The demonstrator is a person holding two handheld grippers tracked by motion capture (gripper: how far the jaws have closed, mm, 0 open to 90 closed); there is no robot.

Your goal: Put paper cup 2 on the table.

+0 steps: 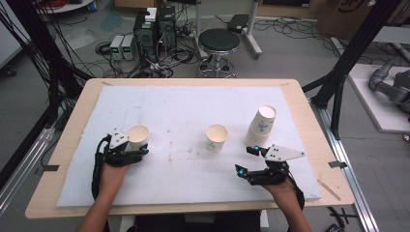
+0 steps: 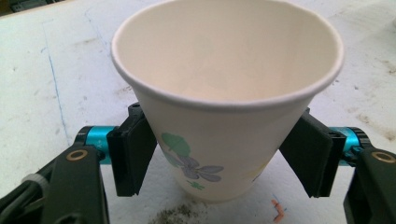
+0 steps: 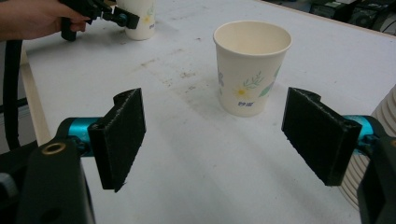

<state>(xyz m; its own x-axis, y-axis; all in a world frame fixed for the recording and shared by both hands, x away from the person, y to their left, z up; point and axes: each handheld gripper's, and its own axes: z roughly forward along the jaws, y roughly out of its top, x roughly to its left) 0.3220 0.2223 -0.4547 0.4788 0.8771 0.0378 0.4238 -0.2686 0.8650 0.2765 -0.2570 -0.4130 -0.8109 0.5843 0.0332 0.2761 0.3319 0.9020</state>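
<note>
I have the left gripper (image 2: pixel 219 158) set around a paper cup (image 2: pixel 224 88) at the tabletop's (image 1: pixel 183 104) left, fingers (image 2: pixel 133 156) at its lower wall, barely pressing; it is light, thin-walled, crushable, so I grip gently below the rim; right gripper (image 3: pixel 219 140) stands wide, empty

You can make out one small blue printed mark under the daisy on the middle paper cup (image 3: pixel 251 67), standing on the counter (image 3: pixel 196 154), but its characters are too blurred to read. Nothing else legible shows anywhere.
</note>
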